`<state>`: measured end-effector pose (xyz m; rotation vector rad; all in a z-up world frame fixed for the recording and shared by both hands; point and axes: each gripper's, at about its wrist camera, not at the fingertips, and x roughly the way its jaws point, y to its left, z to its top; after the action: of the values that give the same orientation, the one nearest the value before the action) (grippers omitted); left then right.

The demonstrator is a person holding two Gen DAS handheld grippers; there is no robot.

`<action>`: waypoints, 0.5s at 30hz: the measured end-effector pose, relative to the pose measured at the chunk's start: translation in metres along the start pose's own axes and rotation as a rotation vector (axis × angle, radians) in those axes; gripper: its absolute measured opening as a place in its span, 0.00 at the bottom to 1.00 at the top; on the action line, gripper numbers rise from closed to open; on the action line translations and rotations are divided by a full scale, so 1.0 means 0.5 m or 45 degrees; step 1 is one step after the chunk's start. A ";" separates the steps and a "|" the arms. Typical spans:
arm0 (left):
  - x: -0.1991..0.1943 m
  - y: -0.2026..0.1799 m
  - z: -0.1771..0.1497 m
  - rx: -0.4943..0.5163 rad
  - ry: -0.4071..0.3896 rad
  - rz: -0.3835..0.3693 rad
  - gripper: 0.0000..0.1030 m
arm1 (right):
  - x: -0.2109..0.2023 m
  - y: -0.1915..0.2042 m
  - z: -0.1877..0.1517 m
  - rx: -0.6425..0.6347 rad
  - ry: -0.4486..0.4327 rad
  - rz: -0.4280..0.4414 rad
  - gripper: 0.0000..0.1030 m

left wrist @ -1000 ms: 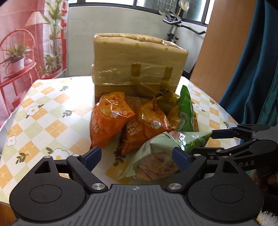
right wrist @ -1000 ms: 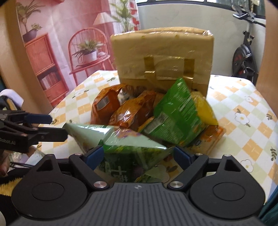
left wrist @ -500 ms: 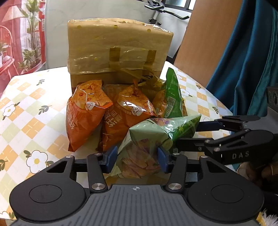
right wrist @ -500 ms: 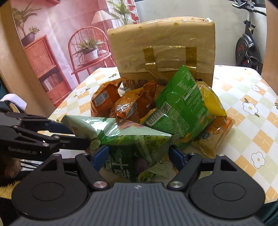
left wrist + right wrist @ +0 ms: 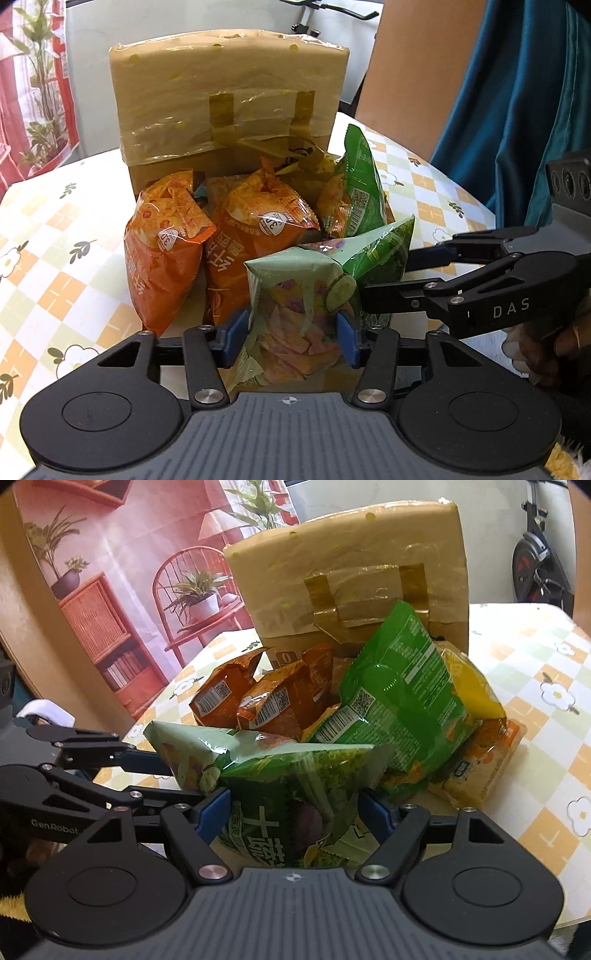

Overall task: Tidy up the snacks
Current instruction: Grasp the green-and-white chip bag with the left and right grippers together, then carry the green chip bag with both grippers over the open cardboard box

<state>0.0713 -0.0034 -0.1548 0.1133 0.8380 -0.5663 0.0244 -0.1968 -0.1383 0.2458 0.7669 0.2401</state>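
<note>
Left wrist view, on desk:
- 12 o'clock, rearmost: wrapped box.
- Centre, before box: two snack bags side by side.
- 1 o'clock, leaning on pile: upright bag.
- 6 o'clock, nearest: vegetable chip bag, between left tongs.
- 3 o'clock, at same bag: right tongs.

L gripper low at near tabletop edge, blue pads pinching green snack bag, R gripper alongside, fingers clamping same bag's other end, both roughly level
</note>
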 end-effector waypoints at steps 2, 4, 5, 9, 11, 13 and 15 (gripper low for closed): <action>-0.002 -0.008 -0.003 0.016 -0.013 -0.002 0.40 | 0.000 -0.003 -0.001 0.005 -0.010 0.028 0.67; -0.004 -0.018 -0.008 0.043 -0.021 0.021 0.40 | -0.001 0.000 -0.001 -0.015 -0.019 0.023 0.62; -0.006 -0.021 -0.009 0.047 -0.026 0.024 0.40 | -0.002 0.001 -0.001 -0.022 -0.026 0.021 0.60; -0.015 -0.019 -0.013 0.026 -0.050 0.006 0.40 | -0.014 0.007 -0.003 -0.038 -0.063 0.016 0.57; -0.018 -0.016 -0.011 0.013 -0.058 -0.003 0.40 | -0.020 0.013 0.000 -0.055 -0.077 0.012 0.57; -0.025 -0.015 -0.004 0.011 -0.072 -0.007 0.40 | -0.025 0.020 0.003 -0.075 -0.085 0.003 0.56; -0.038 -0.016 0.002 0.017 -0.095 -0.009 0.40 | -0.033 0.027 0.009 -0.089 -0.095 -0.002 0.56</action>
<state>0.0578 -0.0026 -0.1392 0.1010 0.7621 -0.5792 0.0146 -0.1895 -0.1201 0.1870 0.6837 0.2548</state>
